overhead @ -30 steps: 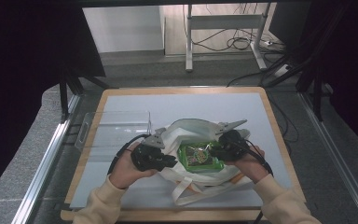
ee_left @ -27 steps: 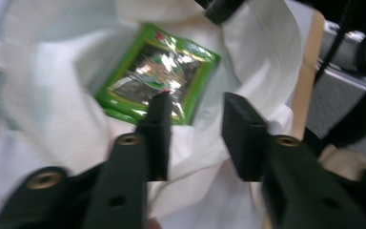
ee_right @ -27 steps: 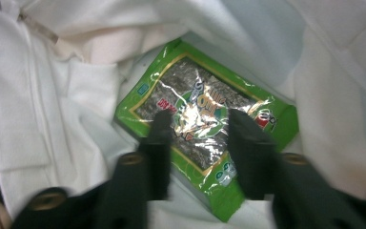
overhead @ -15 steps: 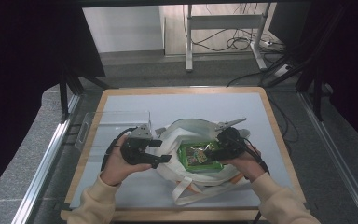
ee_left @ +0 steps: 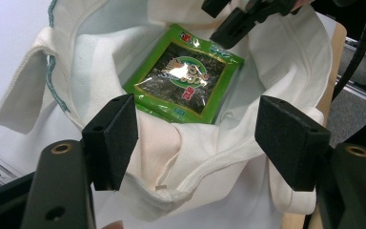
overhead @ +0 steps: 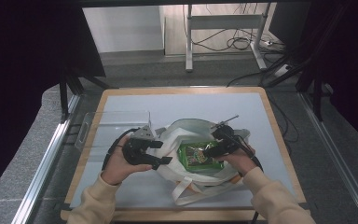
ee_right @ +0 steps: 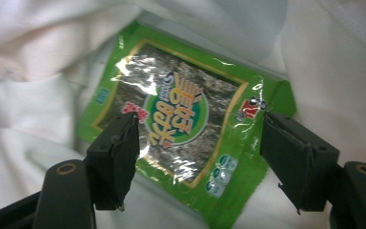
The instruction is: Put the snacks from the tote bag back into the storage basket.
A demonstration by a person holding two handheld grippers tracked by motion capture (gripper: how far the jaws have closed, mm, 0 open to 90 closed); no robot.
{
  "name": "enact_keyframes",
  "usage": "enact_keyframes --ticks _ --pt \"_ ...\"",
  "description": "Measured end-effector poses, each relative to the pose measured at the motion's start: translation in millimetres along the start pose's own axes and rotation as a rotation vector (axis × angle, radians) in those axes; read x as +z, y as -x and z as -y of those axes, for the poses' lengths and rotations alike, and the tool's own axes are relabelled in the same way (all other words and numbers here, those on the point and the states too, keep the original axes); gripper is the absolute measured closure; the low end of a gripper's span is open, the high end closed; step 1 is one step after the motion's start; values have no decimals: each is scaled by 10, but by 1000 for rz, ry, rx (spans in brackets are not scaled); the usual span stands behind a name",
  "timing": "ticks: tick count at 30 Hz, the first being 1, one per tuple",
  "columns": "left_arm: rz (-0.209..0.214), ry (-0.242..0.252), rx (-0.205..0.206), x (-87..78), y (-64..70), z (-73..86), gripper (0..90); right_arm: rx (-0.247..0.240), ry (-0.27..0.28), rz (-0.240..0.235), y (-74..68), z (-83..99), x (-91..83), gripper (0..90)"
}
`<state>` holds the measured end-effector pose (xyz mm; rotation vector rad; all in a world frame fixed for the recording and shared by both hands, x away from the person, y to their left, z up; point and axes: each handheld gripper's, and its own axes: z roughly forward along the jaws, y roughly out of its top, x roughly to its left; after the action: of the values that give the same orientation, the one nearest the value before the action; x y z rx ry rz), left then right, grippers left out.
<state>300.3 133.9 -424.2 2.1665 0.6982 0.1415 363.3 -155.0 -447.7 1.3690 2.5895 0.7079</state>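
Since the earlier frames, the left claw [overhead: 161, 151] has been drawing back toward the near-left rim of the white cloth tote bag [overhead: 186, 184], while the right claw [overhead: 210, 150] has been staying low over the bag's mouth. Both claws are standing wide open and gripping nothing: in the left gripper view the jaws are straddling a fold of the bag's rim [ee_left: 171, 157] without closing on it, and in the right gripper view the jaws are hanging to either side of the green seaweed snack packet [ee_right: 181, 124], apart from it. That packet [overhead: 198, 155] is lying flat inside the bag, face up, near the middle of the opening, and the bag is resting on the counter [overhead: 121, 100] beside a clear plastic tray [overhead: 114, 123] at the far left. Judging by its look, the packet is going to be light and thin, with a glossy film that is likely slippery and a brittle sheet inside that could crack under a hard squeeze; the sealed edge at a corner or short end looks like the safest place to pinch. The bag is soft and limp, so its rim is likely to sag unless a claw is holding the hem or a handle strap [overhead: 184, 186] taut.
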Motion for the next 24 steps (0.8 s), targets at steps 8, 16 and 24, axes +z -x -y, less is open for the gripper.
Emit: enact_keyframes --ticks 8,16,24 --pt "7 11 -1 -10 1 5 309 39 -62 33 -8 -98 150 291" --pt "12 -5 20 43 39 0 306 85 -140 76 104 -110 357 288" --pt "6 -10 21 56 35 5 304 128 -161 80 190 -89 444 281"
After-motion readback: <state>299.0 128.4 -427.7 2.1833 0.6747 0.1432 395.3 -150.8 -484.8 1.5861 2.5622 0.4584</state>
